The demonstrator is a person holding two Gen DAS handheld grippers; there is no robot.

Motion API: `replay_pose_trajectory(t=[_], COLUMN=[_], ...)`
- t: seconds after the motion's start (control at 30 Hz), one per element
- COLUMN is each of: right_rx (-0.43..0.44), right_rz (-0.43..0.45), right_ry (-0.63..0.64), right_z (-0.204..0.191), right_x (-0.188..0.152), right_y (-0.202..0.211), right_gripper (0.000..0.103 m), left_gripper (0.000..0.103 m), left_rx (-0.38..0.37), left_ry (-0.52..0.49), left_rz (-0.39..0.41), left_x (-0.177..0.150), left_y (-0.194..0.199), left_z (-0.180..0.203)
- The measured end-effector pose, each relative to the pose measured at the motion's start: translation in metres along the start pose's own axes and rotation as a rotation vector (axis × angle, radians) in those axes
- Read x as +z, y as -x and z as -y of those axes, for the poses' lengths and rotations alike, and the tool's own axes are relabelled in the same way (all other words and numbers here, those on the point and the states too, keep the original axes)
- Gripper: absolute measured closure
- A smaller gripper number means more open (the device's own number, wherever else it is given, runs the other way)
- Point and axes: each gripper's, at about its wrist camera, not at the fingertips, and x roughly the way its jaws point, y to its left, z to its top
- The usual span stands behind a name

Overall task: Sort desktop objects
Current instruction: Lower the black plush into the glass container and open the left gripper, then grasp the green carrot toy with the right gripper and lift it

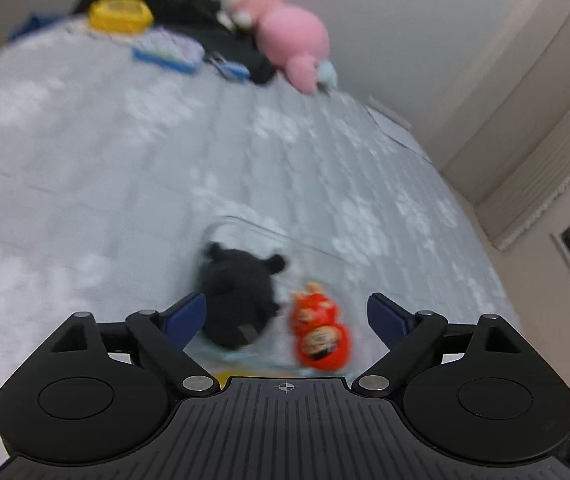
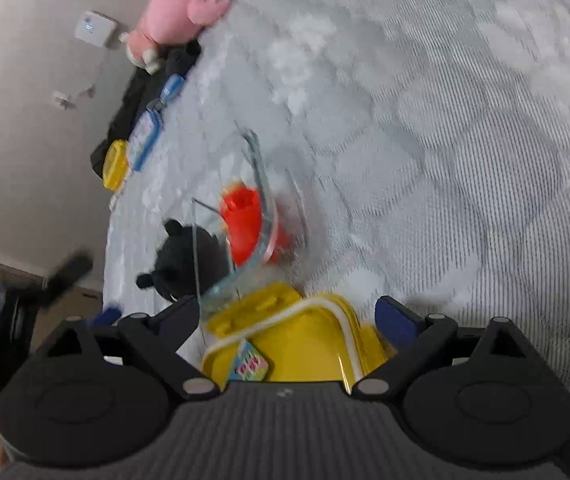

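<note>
A bed [image 1: 85,168] with a pale grey flower-patterned cover carries everything here. Along its far edge, against the wall, lie a pink plush toy [image 1: 289,36], a blue-and-white pouch [image 1: 169,50] and a yellow round tin [image 1: 120,12], all well apart from the work in the near part of the bed.

Nearer, a clear plastic bin [image 2: 263,200] sits on the cover. Both views are blurred, but a black plush toy [image 1: 237,300] and a red roly-poly doll [image 1: 319,330] appear to lie side by side inside its walls, the black one on the left in the left wrist view. A yellow lidded case [image 2: 297,340] lies just beside the bin on its near side.

The left hand-held gripper [image 1: 287,316] is released: its blue pads stand wide, and the two toys lie just ahead between their lines, with neither pad pressing on them. The right hand-held gripper [image 2: 289,320] straddles the yellow case; its jaws stand wide, and it cannot be told whether the pads bear on the case's sides.

By this reading the case lies directly below and ahead of the right gripper, with the bin just beyond it, so the right hand is the nearer one for it.
</note>
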Motion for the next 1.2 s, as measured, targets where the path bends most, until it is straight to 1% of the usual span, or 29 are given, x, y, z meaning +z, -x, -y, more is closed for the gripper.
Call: replay_pose_trajectory(t=[0.1,0.17,0.2,0.27,0.33,0.4,0.53,0.57,0.63,0.7,0.8,0.83,0.87,0.9,0.97,1.03,1.2], right_rx=[0.014,0.016,0.023,0.058,0.062,0.043,0.022,0.000,-0.067,-0.113,-0.141,-0.155,-0.173,-0.197,-0.201,-0.189,-0.150], right_rz=[0.012,-0.004,-0.015,-0.038,-0.071,-0.119,-0.257,-0.270,-0.252,-0.243,-0.246,-0.251,-0.259,-0.273,-0.280,-0.273,-0.222], right_ry=[0.076,0.150,0.200,0.325,0.467,0.573,0.754,0.805,0.899,0.974,1.041,1.065,1.085,1.102,1.099,1.062,0.947], right_z=[-0.012,-0.024,-0.033,-0.054,-0.076,-0.089,-0.105,-0.109,-0.115,-0.121,-0.127,-0.129,-0.131,-0.131,-0.130,-0.129,-0.129], right_x=[-0.005,-0.013,-0.019,-0.037,-0.059,-0.079,-0.112,-0.119,-0.128,-0.135,-0.143,-0.146,-0.149,-0.152,-0.153,-0.148,-0.123], right_y=[0.001,0.001,0.003,0.008,0.013,0.013,-0.001,-0.006,-0.016,-0.026,-0.040,-0.045,-0.049,-0.053,-0.057,-0.052,-0.029], right_gripper=[0.016,0.023,0.023,0.023,0.021,0.019,0.020,0.020,0.021,0.022,0.031,0.036,0.045,0.052,0.054,0.054,0.054], left_gripper=[0.011,0.011,0.010,0.010,0.010,0.009,0.009,0.009,0.009,0.008,0.006,0.006,0.006,0.006,0.006,0.005,0.004], left_rx=[0.039,0.084,0.107,0.123,0.118,0.128,0.111,0.110,0.113,0.114,0.110,0.109,0.110,0.113,0.112,0.106,0.099], left_ry=[-0.011,0.028,0.050,0.093,0.131,0.150,0.203,0.206,0.199,0.182,0.188,0.195,0.201,0.208,0.224,0.241,0.242], left_rz=[0.015,0.016,-0.002,-0.032,-0.047,-0.074,-0.139,-0.148,-0.161,-0.163,-0.172,-0.177,-0.183,-0.190,-0.199,-0.203,-0.216], left_x=[-0.015,-0.017,-0.014,-0.009,-0.006,-0.005,-0.009,-0.009,-0.009,-0.010,-0.010,-0.011,-0.012,-0.012,-0.013,-0.013,-0.014], left_y=[0.008,0.007,0.003,-0.002,-0.006,-0.010,-0.018,-0.019,-0.020,-0.020,-0.021,-0.022,-0.022,-0.023,-0.024,-0.024,-0.025], left_z=[-0.017,-0.031,-0.037,-0.046,-0.054,-0.061,-0.073,-0.073,-0.073,-0.071,-0.072,-0.074,-0.075,-0.077,-0.080,-0.083,-0.083])
